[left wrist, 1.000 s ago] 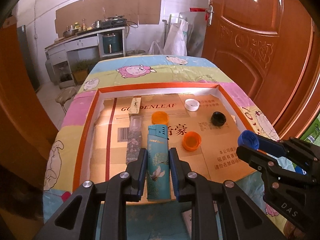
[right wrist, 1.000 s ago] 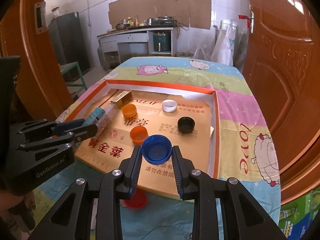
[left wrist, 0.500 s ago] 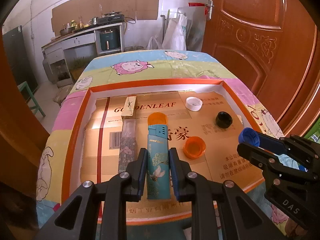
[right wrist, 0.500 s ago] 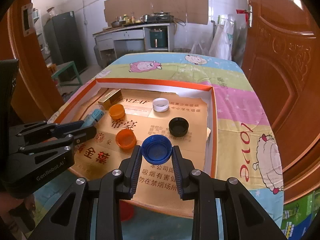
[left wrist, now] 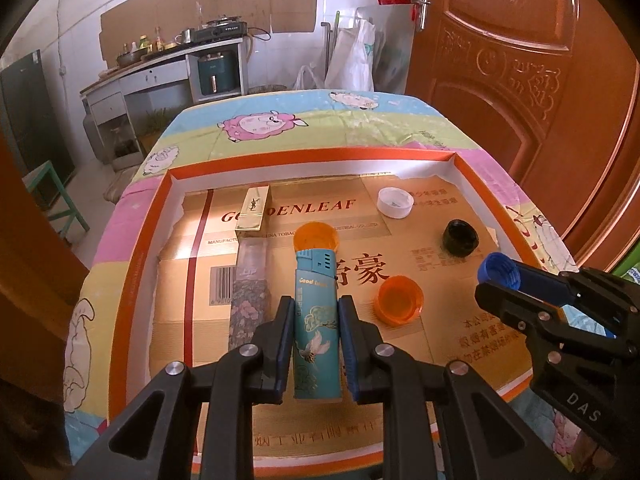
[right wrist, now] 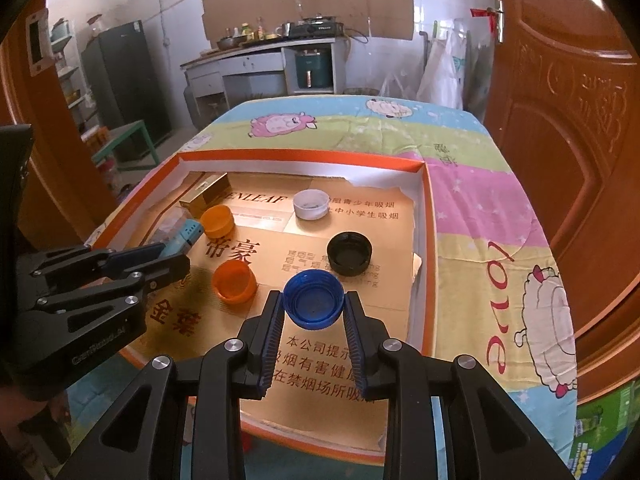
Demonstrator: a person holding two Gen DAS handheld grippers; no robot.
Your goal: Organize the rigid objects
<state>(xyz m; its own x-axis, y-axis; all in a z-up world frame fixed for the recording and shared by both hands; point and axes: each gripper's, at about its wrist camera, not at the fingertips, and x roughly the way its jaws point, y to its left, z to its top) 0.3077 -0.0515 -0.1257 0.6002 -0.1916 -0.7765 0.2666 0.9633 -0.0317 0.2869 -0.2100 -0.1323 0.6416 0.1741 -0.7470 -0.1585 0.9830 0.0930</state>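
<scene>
Lighter, orientation: the teal lighter point(left wrist: 316, 328) has its long axis running along the left gripper's fingers, with the ribbed blue head pointing away from the hand toward the far side of the tray; the printed face with bird and flower is turned up.
Lighter, location: held above the near half of the tray, clear of the cardboard as far as can be judged.
Left gripper point(left wrist: 314, 344): clenched on the lighter, one pad against each long side.
Right gripper point(right wrist: 314, 316): clamped on the blue bottle cap point(right wrist: 313, 299) at its ribbed rim, open side up, above the near part of the tray.
Tray point(left wrist: 132, 264): shallow rectangular box lid, orange rim, white inner walls, floor lined with printed brown cardboard.
Tray contents, left side: a gold rectangular box point(left wrist: 253, 211) lying flat at the far end; a narrow floral-patterned box point(left wrist: 248, 292) nearer, roughly in line with it.
Tray contents, caps: two orange caps point(left wrist: 400, 298) point(left wrist: 316, 237), a white cap point(left wrist: 395, 202) and a black cap point(left wrist: 461, 237), all round, plastic, open side up, well apart from one another.
Support: table point(right wrist: 480, 208) under a cloth with cartoon sheep in pastel bands.
Surroundings: carved brown wooden door point(left wrist: 520, 92) to the right.
</scene>
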